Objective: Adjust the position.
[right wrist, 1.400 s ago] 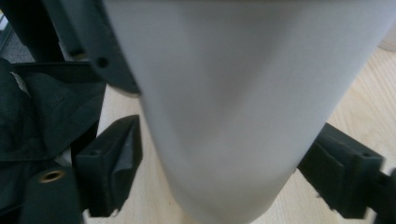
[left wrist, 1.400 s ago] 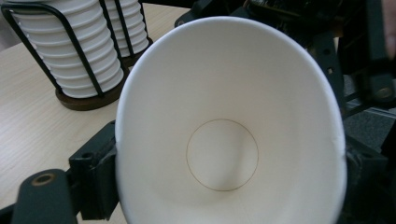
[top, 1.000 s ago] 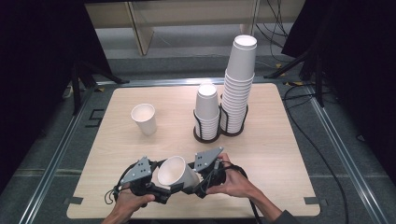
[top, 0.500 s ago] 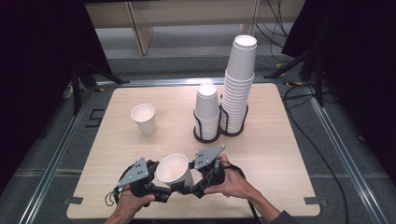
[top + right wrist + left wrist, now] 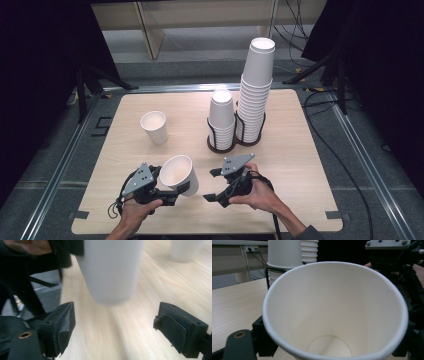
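Seen from the high view: a pale wooden surface point(image 5: 300, 150) with rounded corners, dark surroundings on both sides. Lower left of the frame, the left gripper point(image 5: 176, 191) clenched around the base of a white paper cup point(image 5: 178, 174), held tilted, mouth turned up and toward the camera; jaws just closed in on the cup, pads now pressing its lower wall. Lower centre, the right gripper point(image 5: 213, 185), released, jaws spread wide with nothing between them, just right of the held cup and apart from it. Upper left of the surface, a second single cup point(image 5: 154, 127) standing upright, well apart from both grippers. Centre of the surface, a black wire holder point(image 5: 216, 145) carrying two stacks of nested cups: a short stack point(image 5: 221, 119) on the left, a tall stack point(image 5: 255, 92) touching it on the right.

In the left gripper view: the held cup's open mouth and round bottom close to the lens, cup stacks behind at the upper left, right gripper at the upper right.

In the right gripper view: black pads point(image 5: 61, 326) far apart at the lower corners, blurred cup wall at upper centre, above the bare wood.
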Available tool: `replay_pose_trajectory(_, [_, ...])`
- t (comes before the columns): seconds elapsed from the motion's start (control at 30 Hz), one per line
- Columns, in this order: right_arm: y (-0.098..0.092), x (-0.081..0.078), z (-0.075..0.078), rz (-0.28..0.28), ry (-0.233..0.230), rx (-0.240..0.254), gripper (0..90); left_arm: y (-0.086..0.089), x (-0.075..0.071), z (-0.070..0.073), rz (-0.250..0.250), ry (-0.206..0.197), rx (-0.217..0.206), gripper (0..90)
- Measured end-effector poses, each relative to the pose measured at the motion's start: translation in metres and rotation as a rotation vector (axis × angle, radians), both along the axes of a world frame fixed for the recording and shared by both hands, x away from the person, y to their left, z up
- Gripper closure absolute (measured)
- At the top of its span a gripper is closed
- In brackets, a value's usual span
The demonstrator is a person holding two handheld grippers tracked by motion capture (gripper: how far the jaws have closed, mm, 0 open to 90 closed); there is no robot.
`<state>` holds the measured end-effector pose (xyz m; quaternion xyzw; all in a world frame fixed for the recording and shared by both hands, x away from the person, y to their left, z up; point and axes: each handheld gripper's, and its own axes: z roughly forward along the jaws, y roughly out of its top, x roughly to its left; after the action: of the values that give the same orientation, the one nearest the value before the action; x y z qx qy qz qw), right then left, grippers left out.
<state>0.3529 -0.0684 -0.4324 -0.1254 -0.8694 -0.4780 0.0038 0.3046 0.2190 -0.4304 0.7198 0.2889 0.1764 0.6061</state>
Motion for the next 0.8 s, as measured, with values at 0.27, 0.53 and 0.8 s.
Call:
replay_pose_trajectory(0.27, [-0.02, 0.002, -0.002, -0.076, -0.056, -0.039, 18.6, 0.004, 0.006, -0.002, 0.044, -0.017, 0.034, 17.6])
replay_pose_trajectory(0.53, [-0.03, 0.0, -0.005, -0.155, -0.052, -0.018, 17.1, 0.008, 0.011, -0.005, 0.08, -0.022, 0.057, 17.5])
replay_pose_trajectory(0.8, [-0.036, -0.004, -0.01, -0.212, -0.046, -0.01, 15.7, 0.011, 0.018, -0.009, 0.107, -0.019, 0.039, 17.4])
